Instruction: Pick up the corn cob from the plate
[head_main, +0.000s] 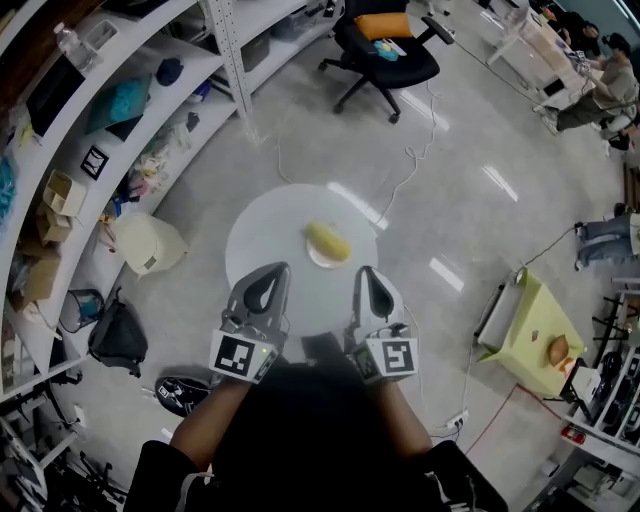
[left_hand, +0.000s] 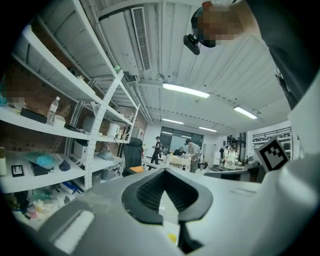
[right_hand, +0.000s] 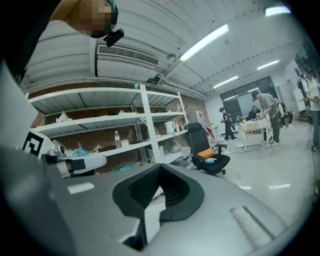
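Note:
In the head view a yellow corn cob lies on a small white plate, right of centre on a round white table. Both grippers hover over the table's near edge, a little short of the plate. The left gripper has its jaws together and holds nothing. The right gripper is likewise shut and empty. In the left gripper view the left gripper points level across the room. The right gripper in its own view tips slightly downward. Neither gripper view clearly shows the cob.
White shelving full of boxes and bags curves along the left. A black office chair stands beyond the table. A white container and black bag sit on the floor at left, a yellow-green low table at right. Cables cross the floor.

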